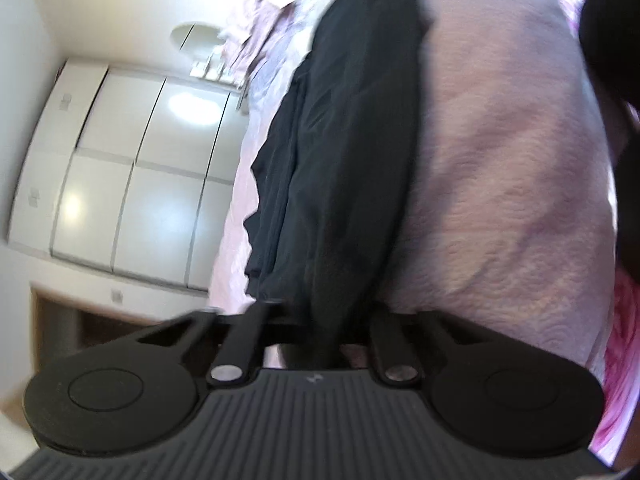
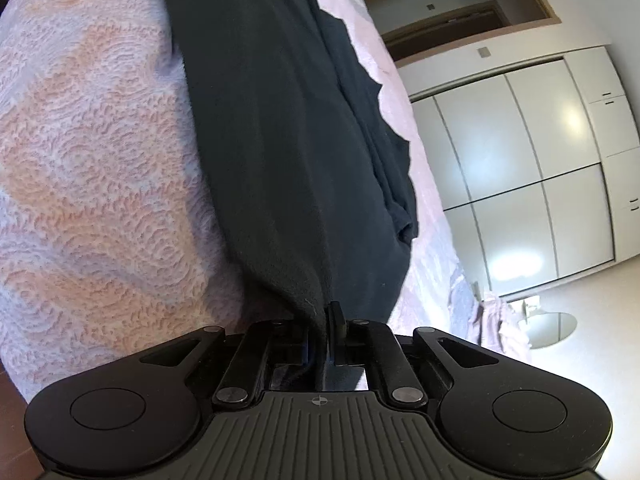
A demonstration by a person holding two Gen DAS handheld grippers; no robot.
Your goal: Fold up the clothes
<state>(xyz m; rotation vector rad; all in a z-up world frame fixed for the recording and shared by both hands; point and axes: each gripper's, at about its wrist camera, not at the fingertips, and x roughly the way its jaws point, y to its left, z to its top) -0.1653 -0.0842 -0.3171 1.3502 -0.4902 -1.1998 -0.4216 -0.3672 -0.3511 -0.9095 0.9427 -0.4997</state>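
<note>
Seen from the left wrist, a white wardrobe (image 1: 132,184) with glossy panelled doors stands well off to the left of the left gripper (image 1: 316,320), beyond the edge of the bed. Straight ahead of that gripper a dark garment (image 1: 340,152) runs away in a long creased band, and its near end drops in between the fingers, which are pressed together on the cloth. To the right of the band a pale pink textured blanket (image 1: 500,180) spreads out under and beside the garment, and a brighter pink patterned cloth (image 1: 620,360) shows at the far right, just past the gripper's right shoulder. From the right wrist the order is mirrored: the pink blanket (image 2: 100,160), with its raised swirl pattern, lies to the left of the right gripper (image 2: 324,320); the same dark garment (image 2: 288,128) rises directly ahead, its near edge gathered to a point and pinched between the closed fingers; to the right, past the bed's edge, stands the white wardrobe (image 2: 520,152), and lower right a small round mirror-like disc (image 2: 554,330) lies beside a crumpled pale cloth (image 2: 496,320).
</note>
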